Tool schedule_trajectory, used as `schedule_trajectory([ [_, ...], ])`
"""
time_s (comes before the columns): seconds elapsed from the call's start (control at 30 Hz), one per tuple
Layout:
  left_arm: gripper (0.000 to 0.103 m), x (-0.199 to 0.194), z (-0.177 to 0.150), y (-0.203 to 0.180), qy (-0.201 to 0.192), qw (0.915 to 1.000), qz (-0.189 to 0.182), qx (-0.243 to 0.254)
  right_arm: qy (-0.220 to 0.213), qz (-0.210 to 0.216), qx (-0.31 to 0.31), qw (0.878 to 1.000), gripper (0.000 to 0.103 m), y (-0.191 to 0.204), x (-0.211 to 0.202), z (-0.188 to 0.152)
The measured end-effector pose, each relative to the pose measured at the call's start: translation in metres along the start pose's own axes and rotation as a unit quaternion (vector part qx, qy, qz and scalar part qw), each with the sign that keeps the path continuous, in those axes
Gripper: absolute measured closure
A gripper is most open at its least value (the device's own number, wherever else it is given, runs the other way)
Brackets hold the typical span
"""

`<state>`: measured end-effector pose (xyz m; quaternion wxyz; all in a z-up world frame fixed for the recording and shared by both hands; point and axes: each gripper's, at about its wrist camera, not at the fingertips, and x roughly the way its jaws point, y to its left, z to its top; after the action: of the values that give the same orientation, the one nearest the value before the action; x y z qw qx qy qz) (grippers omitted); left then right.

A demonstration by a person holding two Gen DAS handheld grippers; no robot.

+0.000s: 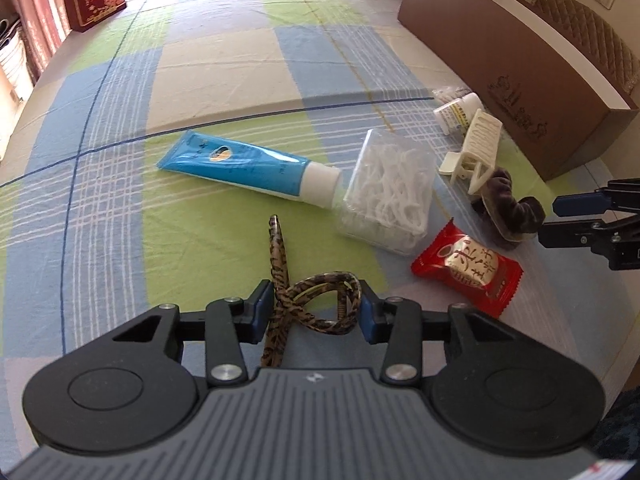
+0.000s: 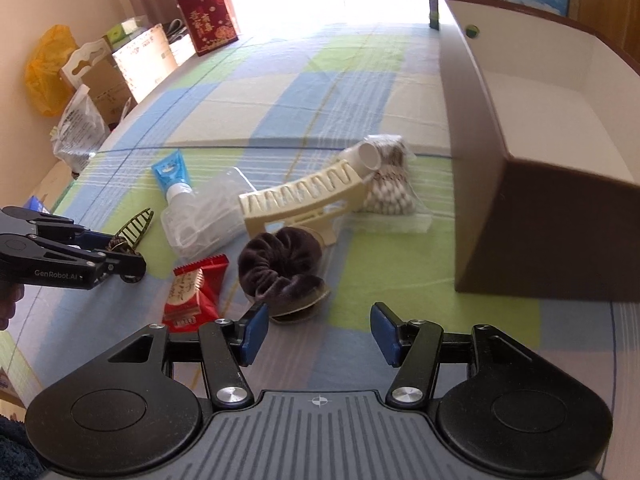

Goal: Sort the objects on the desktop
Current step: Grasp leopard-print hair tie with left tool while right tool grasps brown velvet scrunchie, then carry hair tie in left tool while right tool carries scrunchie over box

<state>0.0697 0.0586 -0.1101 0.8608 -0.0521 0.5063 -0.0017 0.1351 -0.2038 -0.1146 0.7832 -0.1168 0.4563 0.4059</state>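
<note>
Your left gripper (image 1: 313, 312) has its pads on either side of the leopard-print hair clip (image 1: 308, 300), which appears grasped; the clip's long axis runs away from you along the fingers, tip pointing toward the blue tube (image 1: 248, 168). Your right gripper (image 2: 316, 330) is spread wide, holding nothing, just short of the dark scrunchie (image 2: 280, 264). The clear box (image 1: 390, 192) holds white floss picks. The brown carton (image 2: 540, 184) stands open at right; its visible interior is bare.

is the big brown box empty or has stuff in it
Nearly empty as far as it shows. The right wrist view looks into the brown box: bare white floor, only a small green round thing by the far corner.
</note>
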Motion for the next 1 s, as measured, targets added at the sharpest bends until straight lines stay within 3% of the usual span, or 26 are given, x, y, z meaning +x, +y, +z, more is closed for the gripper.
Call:
schedule_trajectory([
  [0.27,0.065,-0.011,-0.011,0.024,0.002,0.9986,0.022,-0.049,-0.001,0.027,-0.036,0.999,0.049,0.015,0.018,0.014],
  [0.5,0.065,-0.010,-0.012,0.016,-0.001,0.9988,0.024,-0.044,0.005,0.016,-0.060,0.998,0.049,0.019,0.042,0.024],
  [0.53,0.065,-0.010,-0.012,0.015,-0.001,0.9989,0.024,-0.041,0.008,0.012,-0.067,0.998,0.052,0.020,0.045,0.023],
  [0.57,0.065,-0.009,-0.012,0.013,-0.001,0.9989,0.023,-0.040,0.012,0.009,-0.074,0.997,0.065,0.021,0.047,0.021],
  [0.67,0.065,-0.009,-0.013,0.010,0.000,0.9990,0.023,-0.040,0.011,0.010,-0.076,0.997,0.076,0.020,0.045,0.015],
  [0.87,0.065,-0.011,-0.016,0.002,0.004,0.9988,0.023,-0.044,0.011,0.027,-0.051,0.998,0.088,0.013,0.030,0.007],
  [1.0,0.066,-0.014,-0.019,-0.004,0.008,0.9988,0.016,-0.046,0.015,0.026,-0.037,0.999,0.089,0.007,0.017,-0.001],
])
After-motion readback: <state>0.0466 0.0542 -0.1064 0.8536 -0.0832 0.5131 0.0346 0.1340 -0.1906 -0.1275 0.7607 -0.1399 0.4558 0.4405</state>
